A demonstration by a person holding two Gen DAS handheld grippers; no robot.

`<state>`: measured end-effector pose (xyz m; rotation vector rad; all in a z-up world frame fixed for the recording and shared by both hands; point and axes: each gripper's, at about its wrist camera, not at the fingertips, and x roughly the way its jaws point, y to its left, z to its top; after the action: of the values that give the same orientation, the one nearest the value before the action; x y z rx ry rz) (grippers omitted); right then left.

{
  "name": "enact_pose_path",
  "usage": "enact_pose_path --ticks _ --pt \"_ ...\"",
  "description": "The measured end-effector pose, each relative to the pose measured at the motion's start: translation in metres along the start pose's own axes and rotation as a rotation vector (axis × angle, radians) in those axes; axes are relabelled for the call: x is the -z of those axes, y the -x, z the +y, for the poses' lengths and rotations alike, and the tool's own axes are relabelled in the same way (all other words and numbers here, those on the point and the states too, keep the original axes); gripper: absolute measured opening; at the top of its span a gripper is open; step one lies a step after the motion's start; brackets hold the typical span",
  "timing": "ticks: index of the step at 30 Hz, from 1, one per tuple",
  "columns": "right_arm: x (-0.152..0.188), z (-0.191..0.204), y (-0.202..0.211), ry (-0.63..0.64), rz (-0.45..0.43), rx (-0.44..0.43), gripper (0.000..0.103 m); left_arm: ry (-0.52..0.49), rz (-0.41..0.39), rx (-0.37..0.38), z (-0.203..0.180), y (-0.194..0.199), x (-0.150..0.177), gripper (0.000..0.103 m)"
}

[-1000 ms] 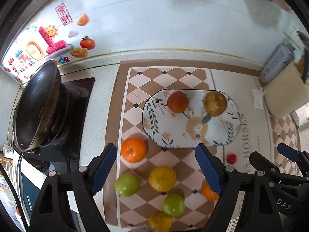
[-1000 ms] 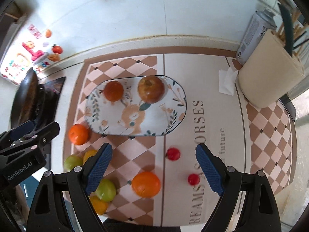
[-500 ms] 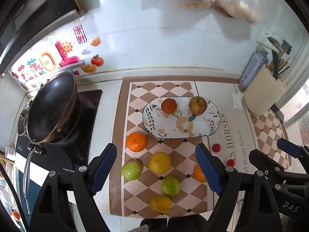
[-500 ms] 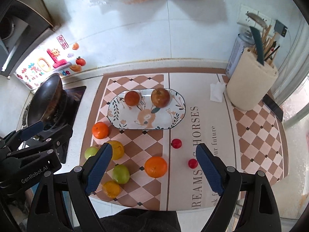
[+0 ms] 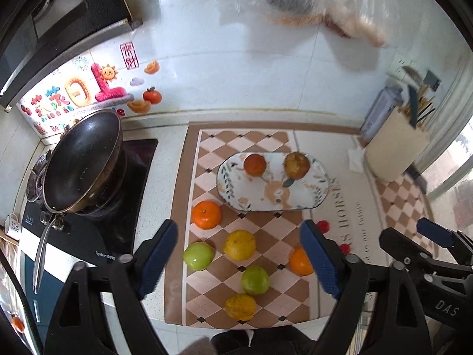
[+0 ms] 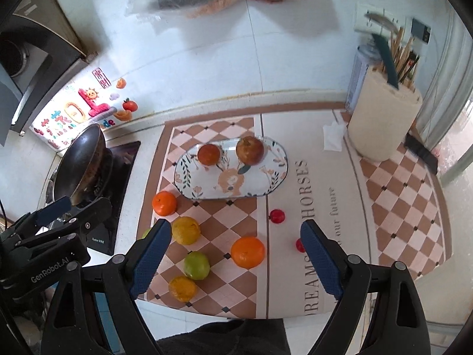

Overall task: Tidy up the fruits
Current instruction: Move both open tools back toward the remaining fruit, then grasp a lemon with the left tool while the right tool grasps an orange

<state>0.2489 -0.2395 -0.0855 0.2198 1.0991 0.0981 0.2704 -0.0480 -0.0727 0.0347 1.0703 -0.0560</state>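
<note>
A patterned oval plate (image 5: 313, 195) (image 6: 275, 183) sits mid-mat and holds a dark orange (image 5: 254, 164) (image 6: 208, 154) and a reddish apple (image 5: 296, 165) (image 6: 250, 150). In front of it several loose fruits lie on the mat: an orange (image 5: 206, 214) (image 6: 164, 203), a yellow citrus (image 5: 239, 244) (image 6: 186, 230), green fruits (image 5: 198, 256) (image 6: 197, 265), another orange (image 5: 299, 261) (image 6: 247, 252) and small red fruits (image 6: 277, 216). My left gripper (image 5: 239, 261) and right gripper (image 6: 236, 259) are open and empty, high above the front edge.
A black wok (image 5: 82, 159) sits on the stove at left. A beige utensil holder (image 6: 382, 124) and a can (image 6: 359, 71) stand at back right, with a folded tissue (image 6: 334, 136) beside them. Plastic bags hang on the tiled wall (image 5: 295, 3).
Both grippers have pulled up and back from the counter, so the fruits and plate look smaller and more of the wall shows. Nothing was picked up.
</note>
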Motion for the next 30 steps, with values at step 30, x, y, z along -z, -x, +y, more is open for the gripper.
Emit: enact_pose_path --ticks 30 --pt "0.065 -0.056 -0.243 -0.02 0.515 -0.027 0.068 -0.032 0.527 -0.08 -0.011 -0.234 0.029 0.099"
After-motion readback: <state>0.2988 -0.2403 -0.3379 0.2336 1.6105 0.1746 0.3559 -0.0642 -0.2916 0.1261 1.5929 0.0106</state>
